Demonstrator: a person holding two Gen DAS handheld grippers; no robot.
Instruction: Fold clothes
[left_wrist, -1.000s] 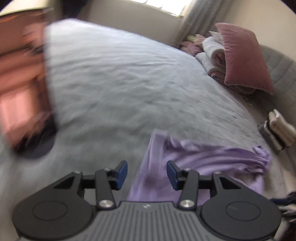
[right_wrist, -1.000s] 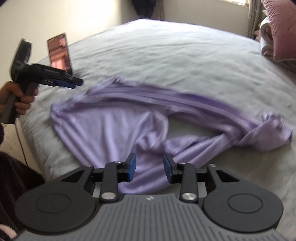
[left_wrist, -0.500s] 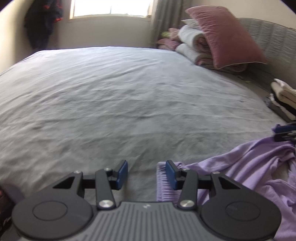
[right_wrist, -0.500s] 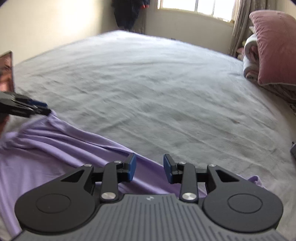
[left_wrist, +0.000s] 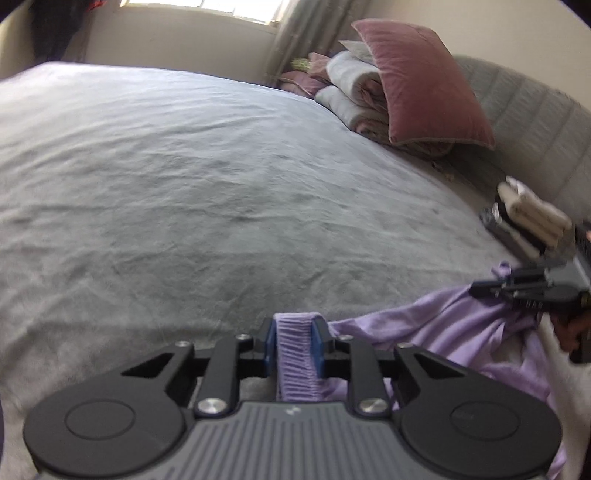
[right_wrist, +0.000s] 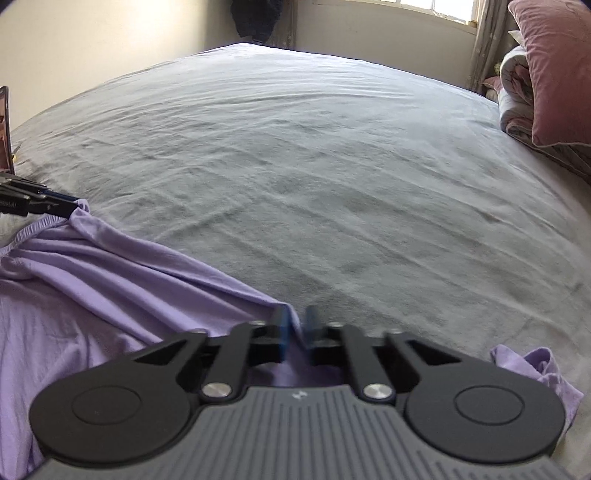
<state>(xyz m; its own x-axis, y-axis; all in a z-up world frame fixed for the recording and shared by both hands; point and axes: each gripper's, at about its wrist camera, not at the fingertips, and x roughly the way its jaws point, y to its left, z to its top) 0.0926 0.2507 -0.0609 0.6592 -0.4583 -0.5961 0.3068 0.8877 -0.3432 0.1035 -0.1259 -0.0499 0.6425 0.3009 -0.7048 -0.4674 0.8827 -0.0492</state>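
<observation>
Grey bed (left_wrist: 207, 177), pillows at 2 o'clock. Lilac garment (right_wrist: 92, 280) lies crumpled at bed's near edge. Left gripper (left_wrist: 294, 345) just closed, pinching ribbed hem; right gripper (right_wrist: 294, 326) just closed on thin fold. Fabric looks light, limp, stretchy: hold hems and corners, keep taut.

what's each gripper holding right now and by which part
Both hold the purple garment. The left gripper, jaws just closed, pinches its ribbed hem band. The right gripper, jaws just closed, pinches a fold along its edge.
</observation>
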